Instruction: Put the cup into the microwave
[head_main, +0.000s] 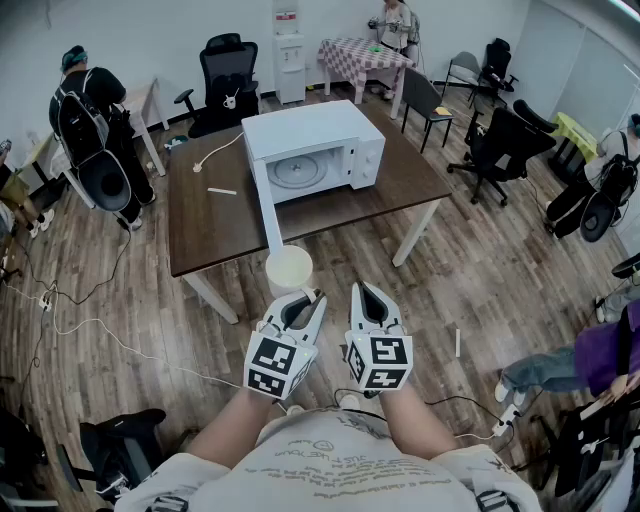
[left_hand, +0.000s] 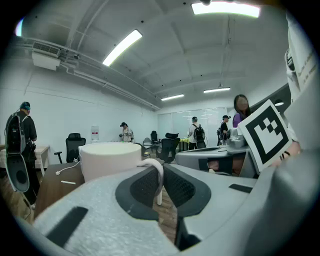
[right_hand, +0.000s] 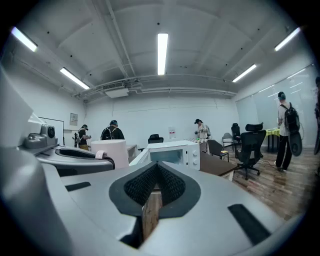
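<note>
Left gripper (head_main: 303, 300) clenched on the handle (left_hand: 158, 172) of the white cup (head_main: 289, 268), which rides just ahead of its jaws, short of the microwave (head_main: 330, 130) (door swung open). Right gripper (head_main: 363, 292) closed, empty.

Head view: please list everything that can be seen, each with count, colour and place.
white ceramic cup: one, white, before the table's near edge, handle in the left gripper
white microwave oven: one, white, on the table, door open
brown wooden table: one, brown, room centre
white power cable: one, white, on the table, left of the microwave
black office chairs: several, black, around the room
other people: at least four, dark clothing, room edges
left gripper: one, grey, shut on the cup handle
right gripper: one, grey, shut, empty
</note>
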